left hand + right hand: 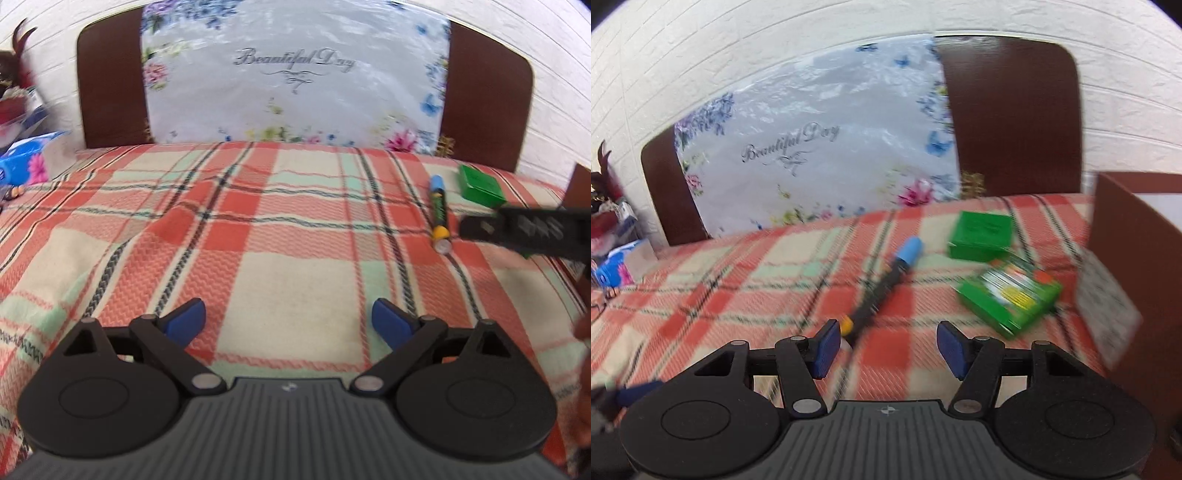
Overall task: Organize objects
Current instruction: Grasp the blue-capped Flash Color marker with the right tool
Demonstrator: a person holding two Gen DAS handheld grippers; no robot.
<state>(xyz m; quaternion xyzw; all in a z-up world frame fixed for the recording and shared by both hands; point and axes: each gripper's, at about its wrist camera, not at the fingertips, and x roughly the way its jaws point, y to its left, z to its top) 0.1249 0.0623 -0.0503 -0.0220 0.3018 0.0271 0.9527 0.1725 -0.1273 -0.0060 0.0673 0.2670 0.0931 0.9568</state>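
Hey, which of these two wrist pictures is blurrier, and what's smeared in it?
Right wrist view is blurrier: the marker and green box streak with motion. Left wrist view is mostly sharp; only the right gripper at its edge smears. Both bend straight lines, fisheye.

Surface: a bed covered by a plaid blanket in red, cream and mint with dark lines; the weave shows slight wrinkles.

Lying on it, far right: a marker with blue cap and yellow end, set lengthwise near to far. Just right of it, a green box, closed. Nearer, right of the marker, a second green box with a printed colour face, tilted; blurred. A brown box stands at the right edge.
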